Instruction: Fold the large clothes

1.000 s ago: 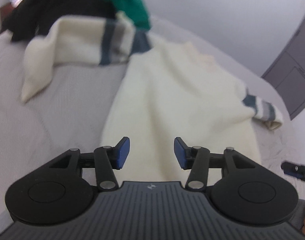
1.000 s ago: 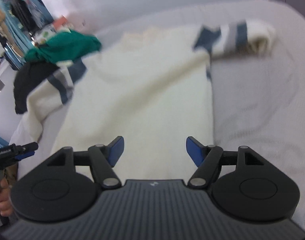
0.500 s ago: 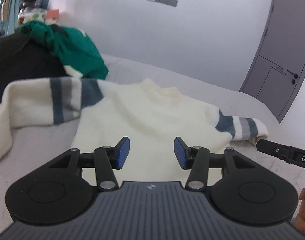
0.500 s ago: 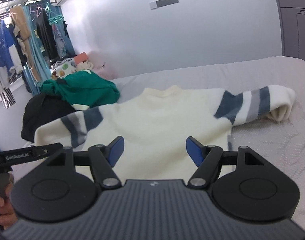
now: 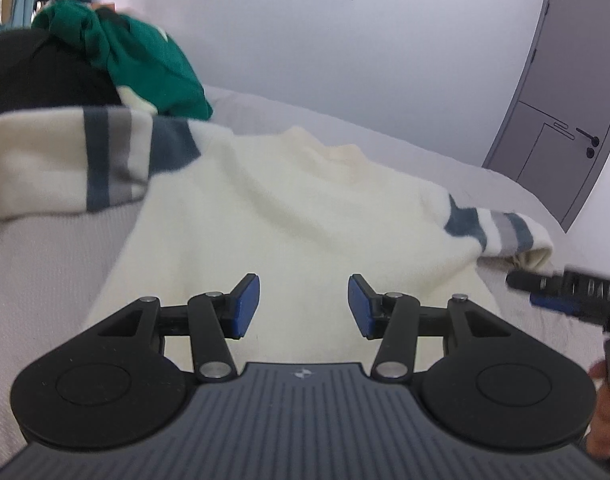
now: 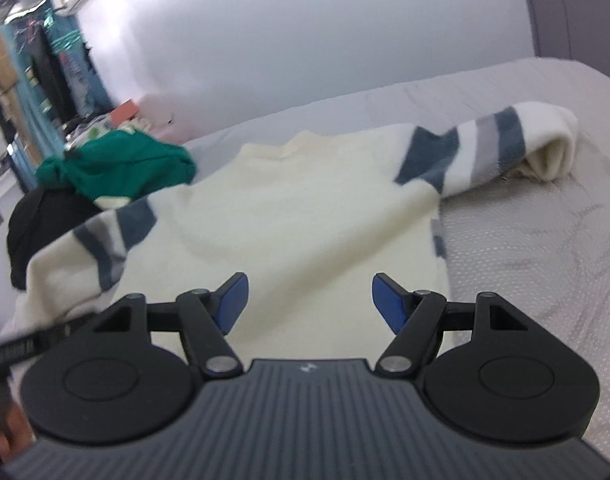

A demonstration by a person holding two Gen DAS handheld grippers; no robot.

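one fuzzy cream sweater (image 5: pixel 289 216) lies flat, sleeves banded blue-grey.

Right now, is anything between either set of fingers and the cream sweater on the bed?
Nothing visible. The cream sweater lies flat on the bed directly ahead of the open left gripper and open right gripper. The green garment sits off by its far sleeve.

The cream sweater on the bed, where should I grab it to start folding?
Take the cream sweater by its striped sleeve ends, from the outer sides. Both sleeves lie spread out past the flat body: left claw to the left sleeve, right claw to the bunched right sleeve.
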